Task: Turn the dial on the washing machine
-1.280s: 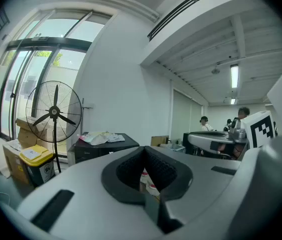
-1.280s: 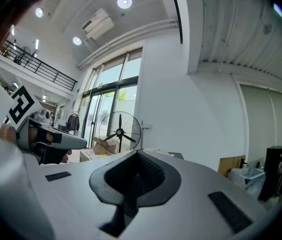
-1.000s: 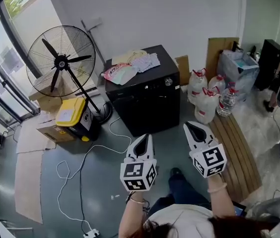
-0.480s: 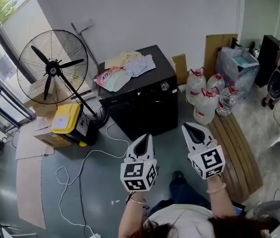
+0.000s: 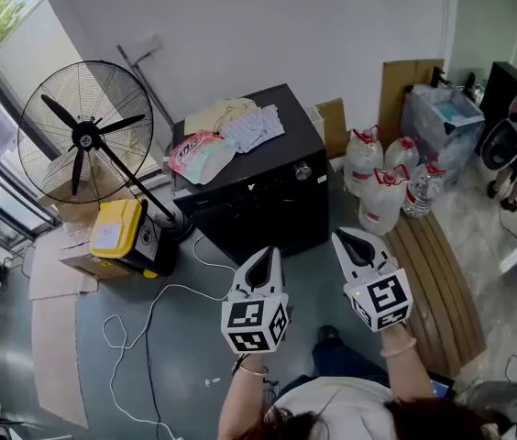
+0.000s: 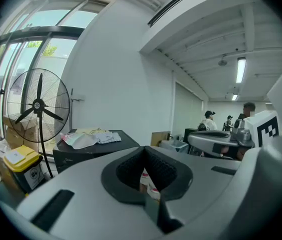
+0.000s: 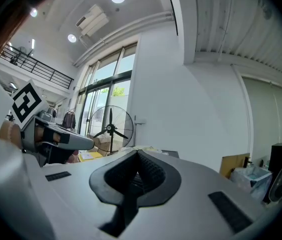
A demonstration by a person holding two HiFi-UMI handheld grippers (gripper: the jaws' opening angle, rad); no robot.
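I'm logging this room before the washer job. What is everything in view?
washing machine: one, black, against the wall
dial: one, silver, upper right of its front
clothes: one pile, pale, on the machine
fan: one, black, left of the machine
box: one, yellow, beside the fan's base
cable: one, white, on the floor
water jugs: several, clear, red-capped, right of the machine
slatted board: one, wooden, floor at right
left tongs: one, white, shut, empty, bottom centre
right tongs: one, white, shut, empty, beside the left

Washing machine [image 5: 260, 211] glossy black; bench [image 5: 434, 278] probably wood slats.
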